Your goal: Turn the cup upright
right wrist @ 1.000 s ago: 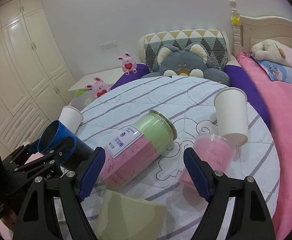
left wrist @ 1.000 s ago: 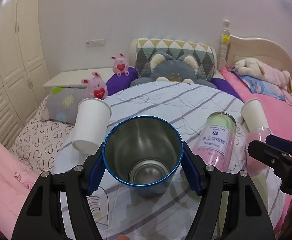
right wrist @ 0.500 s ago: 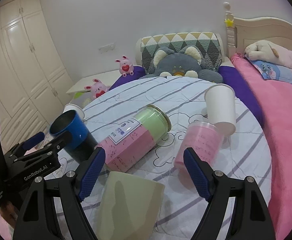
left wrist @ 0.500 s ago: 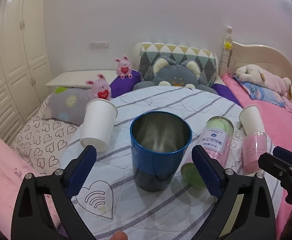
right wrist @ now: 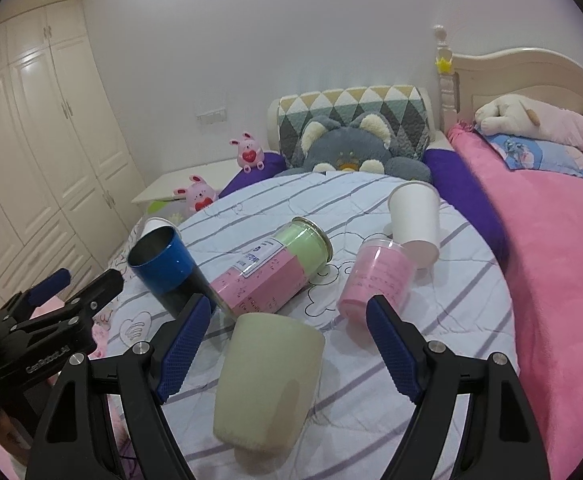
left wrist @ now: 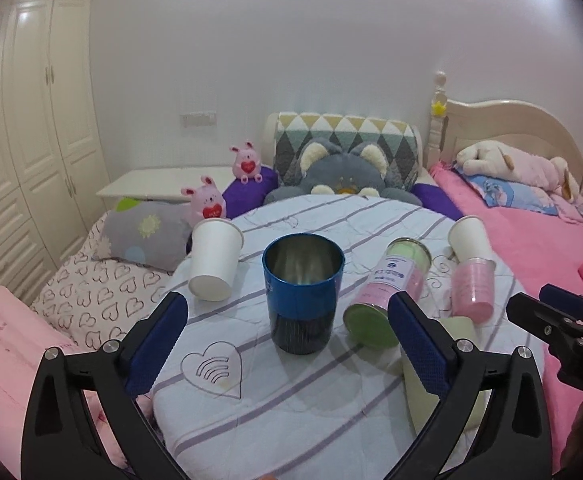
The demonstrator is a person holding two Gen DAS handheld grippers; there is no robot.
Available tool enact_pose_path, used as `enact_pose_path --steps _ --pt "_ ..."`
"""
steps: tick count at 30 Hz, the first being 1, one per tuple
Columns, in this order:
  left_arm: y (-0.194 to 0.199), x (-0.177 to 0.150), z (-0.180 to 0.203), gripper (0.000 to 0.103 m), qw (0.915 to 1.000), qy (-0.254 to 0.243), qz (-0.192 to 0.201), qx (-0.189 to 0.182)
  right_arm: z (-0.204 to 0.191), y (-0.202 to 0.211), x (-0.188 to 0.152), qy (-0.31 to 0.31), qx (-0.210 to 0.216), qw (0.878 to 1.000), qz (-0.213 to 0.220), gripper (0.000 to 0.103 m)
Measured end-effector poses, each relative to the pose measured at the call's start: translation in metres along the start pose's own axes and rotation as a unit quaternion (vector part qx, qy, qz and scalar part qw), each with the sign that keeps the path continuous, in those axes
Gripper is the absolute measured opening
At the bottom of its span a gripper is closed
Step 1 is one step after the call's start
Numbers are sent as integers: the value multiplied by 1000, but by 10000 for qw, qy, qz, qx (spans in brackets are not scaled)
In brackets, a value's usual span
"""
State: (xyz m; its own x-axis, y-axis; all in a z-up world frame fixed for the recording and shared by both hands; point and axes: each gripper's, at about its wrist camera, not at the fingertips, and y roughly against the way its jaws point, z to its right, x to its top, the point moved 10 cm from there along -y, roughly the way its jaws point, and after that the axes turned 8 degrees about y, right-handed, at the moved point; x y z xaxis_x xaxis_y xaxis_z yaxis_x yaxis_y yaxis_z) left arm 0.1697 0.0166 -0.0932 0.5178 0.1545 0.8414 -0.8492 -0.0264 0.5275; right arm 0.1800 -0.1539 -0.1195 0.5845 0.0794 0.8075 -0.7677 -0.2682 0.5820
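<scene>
A blue metal cup (left wrist: 302, 293) stands upright on the round striped table (left wrist: 275, 408), mouth up; it also shows in the right wrist view (right wrist: 168, 268). My left gripper (left wrist: 287, 344) is open and empty, drawn back in front of the cup, not touching it. My right gripper (right wrist: 287, 344) is open and empty, with an upside-down cream cup (right wrist: 268, 380) between its fingers but not gripped. The left gripper's side shows in the right wrist view (right wrist: 51, 308).
A pink-and-green can (right wrist: 271, 268) lies on its side. A pink cup (right wrist: 375, 280) and two white paper cups (right wrist: 415, 216) (left wrist: 214, 258) stand upside down. Plush toys, pillows and a pink bed (right wrist: 559, 248) surround the table; wardrobes (right wrist: 39, 140) stand on the left.
My left gripper set the blue cup upright, opened and pulled back from it. My right gripper moved in over the cream cup.
</scene>
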Motion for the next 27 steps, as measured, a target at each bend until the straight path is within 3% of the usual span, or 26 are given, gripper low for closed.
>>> enact_pose_path --steps 12,18,27 --pt "66 -11 2 103 9996 -47 185 -199 -12 57 -7 43 -286 9985 456 82" --pt "89 -19 0 103 9994 57 94 -326 -20 79 -8 108 -377 9972 641 82" --pt "116 -20 -1 103 9991 5 255 -353 -33 105 -8 281 -550 9936 948 82"
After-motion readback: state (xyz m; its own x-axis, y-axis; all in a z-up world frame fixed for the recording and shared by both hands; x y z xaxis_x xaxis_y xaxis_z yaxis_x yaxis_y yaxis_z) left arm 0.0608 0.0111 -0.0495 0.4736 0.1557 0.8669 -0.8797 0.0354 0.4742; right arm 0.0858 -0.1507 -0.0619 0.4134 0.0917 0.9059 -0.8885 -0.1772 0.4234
